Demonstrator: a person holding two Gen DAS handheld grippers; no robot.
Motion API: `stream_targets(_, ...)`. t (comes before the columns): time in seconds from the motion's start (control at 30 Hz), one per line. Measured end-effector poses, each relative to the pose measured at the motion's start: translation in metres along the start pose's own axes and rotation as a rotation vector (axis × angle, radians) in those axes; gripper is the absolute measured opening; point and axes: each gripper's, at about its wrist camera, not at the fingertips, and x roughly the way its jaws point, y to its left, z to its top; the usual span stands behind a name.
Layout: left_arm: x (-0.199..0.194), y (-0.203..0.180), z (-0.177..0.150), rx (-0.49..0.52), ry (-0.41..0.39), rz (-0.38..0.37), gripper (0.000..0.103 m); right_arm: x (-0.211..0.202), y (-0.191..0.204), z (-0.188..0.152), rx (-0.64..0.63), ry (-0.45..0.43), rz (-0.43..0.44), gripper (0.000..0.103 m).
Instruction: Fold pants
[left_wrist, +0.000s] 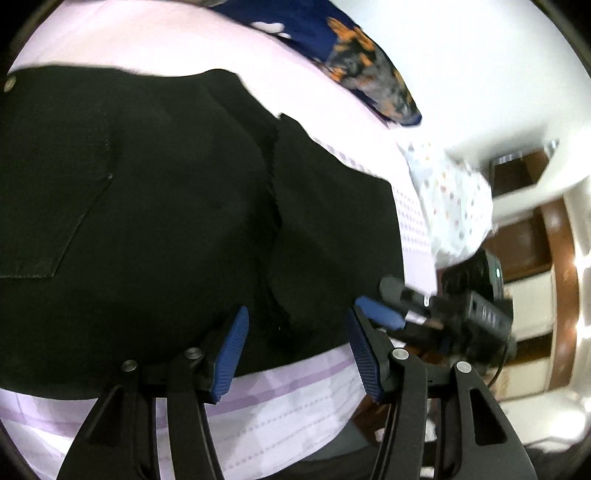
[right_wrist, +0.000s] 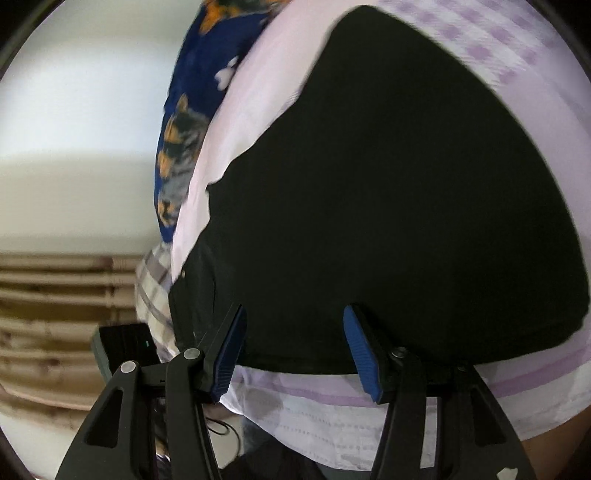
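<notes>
From the left wrist, we see the left claw (left_wrist: 295, 345) spread, empty, black pants (left_wrist: 166, 221) just ahead (right claw (left_wrist: 384, 308) beside it). From the right wrist, the right claw (right_wrist: 293, 345) gapes, pants (right_wrist: 388, 221) ahead on the lilac sheet (right_wrist: 325, 417).
</notes>
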Motion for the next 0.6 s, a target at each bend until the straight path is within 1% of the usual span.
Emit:
stream_targets(0.07,0.003,0.004,0.004,-0.036,0.002,-0.018,0.055,0.001,0.003,-0.001,-0.018,0.021,0.007,0.053)
stream_targets(0.1,0.006,0.005,0.005,-0.046,0.007,-0.022,0.055,0.0,0.003,-0.001,-0.014,0.018,0.013,0.053)
stream_targets(0.17,0.012,0.007,0.007,-0.073,0.029,-0.033,0.055,-0.007,0.003,-0.002,-0.013,-0.018,0.013,0.054)
stream_targets(0.27,0.023,0.01,0.006,-0.117,0.08,-0.045,0.055,-0.025,0.005,0.002,-0.032,-0.104,-0.009,0.055)
stream_targets(0.33,0.026,0.011,0.005,-0.133,0.092,-0.051,0.055,-0.035,0.002,0.004,-0.028,-0.145,-0.013,0.056)
stream_targets(0.43,0.029,0.012,0.006,-0.156,0.102,-0.063,0.056,-0.04,-0.003,0.008,-0.004,-0.166,-0.006,0.057)
stream_targets(0.5,0.033,0.012,0.007,-0.179,0.113,-0.085,0.056,-0.041,-0.007,0.01,0.006,-0.168,-0.005,0.057)
stream_targets(0.6,0.04,0.008,0.009,-0.183,0.12,-0.099,0.056,-0.044,-0.009,0.012,0.009,-0.178,-0.007,0.057)
